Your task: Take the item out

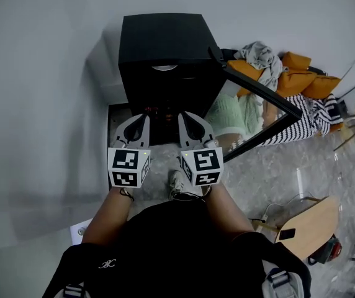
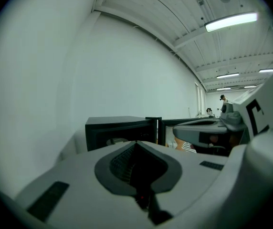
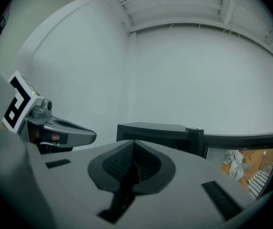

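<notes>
Two hand-held grippers, left gripper [image 1: 141, 117] and right gripper [image 1: 187, 115], point side by side at an open black cabinet [image 1: 165, 42] (its glass door [image 1: 261, 98] swung wide). Both have their jaws pressed together, holding nothing. A pale rounded item [image 2: 118, 140] sits inside the cabinet.
</notes>
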{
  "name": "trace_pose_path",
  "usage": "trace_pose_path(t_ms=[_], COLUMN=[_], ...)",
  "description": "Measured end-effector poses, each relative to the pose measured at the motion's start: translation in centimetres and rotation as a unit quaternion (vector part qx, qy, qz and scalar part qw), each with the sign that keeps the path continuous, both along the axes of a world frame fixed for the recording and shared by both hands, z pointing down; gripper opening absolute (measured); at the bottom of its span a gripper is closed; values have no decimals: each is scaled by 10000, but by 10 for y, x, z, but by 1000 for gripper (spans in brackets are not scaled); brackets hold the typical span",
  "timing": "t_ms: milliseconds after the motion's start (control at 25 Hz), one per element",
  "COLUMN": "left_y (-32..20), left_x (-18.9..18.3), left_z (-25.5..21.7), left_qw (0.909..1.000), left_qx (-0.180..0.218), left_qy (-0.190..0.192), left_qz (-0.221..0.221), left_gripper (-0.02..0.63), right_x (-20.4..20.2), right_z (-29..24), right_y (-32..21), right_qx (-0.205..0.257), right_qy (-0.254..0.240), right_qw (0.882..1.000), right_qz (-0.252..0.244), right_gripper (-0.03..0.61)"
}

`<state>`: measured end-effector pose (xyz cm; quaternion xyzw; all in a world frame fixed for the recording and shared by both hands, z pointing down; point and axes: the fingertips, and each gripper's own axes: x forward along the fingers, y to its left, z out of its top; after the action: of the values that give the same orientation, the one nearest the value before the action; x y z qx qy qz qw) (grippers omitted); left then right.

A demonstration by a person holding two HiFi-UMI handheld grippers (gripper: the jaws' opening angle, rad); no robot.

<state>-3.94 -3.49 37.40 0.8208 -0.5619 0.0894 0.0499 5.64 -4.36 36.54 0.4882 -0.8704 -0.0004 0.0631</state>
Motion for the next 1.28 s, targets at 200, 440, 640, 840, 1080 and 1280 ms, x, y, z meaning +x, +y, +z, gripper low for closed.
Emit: trace_pose_path(t_ms=[200, 440, 640, 840, 1080, 1280], left_y=[-50, -107, -126, -137, -146, -156], left_x=[9, 18, 20, 7, -7, -20], left_z=[7, 17, 25, 35, 42, 43], left_qw=[9999, 9996, 9986, 9963, 9942, 9948], left_qx=[-135, -253, -360, -453, -582, -578], left_qy=[-68, -34, -50, 4, -14, -58], left_qz=[-35, -130, -380, -730, -902, -842], left_gripper=[8, 8, 8, 8, 8, 8], right_x=[6, 1, -4, -17, -34, -42], right_z=[18, 45, 76, 103, 137, 167], right_y=[-51, -113, -140, -171, -215, -244], right_qx=[-185, -92, 18, 337, 402, 207], right_qy=[130, 919, 1775, 2406, 3303, 3829], right_qw=[9997, 9945, 9791, 9636, 9384, 9203], right_qz=[-111, -498, -992, -1111, -928, -778], right_gripper=[8, 8, 8, 36, 163, 209])
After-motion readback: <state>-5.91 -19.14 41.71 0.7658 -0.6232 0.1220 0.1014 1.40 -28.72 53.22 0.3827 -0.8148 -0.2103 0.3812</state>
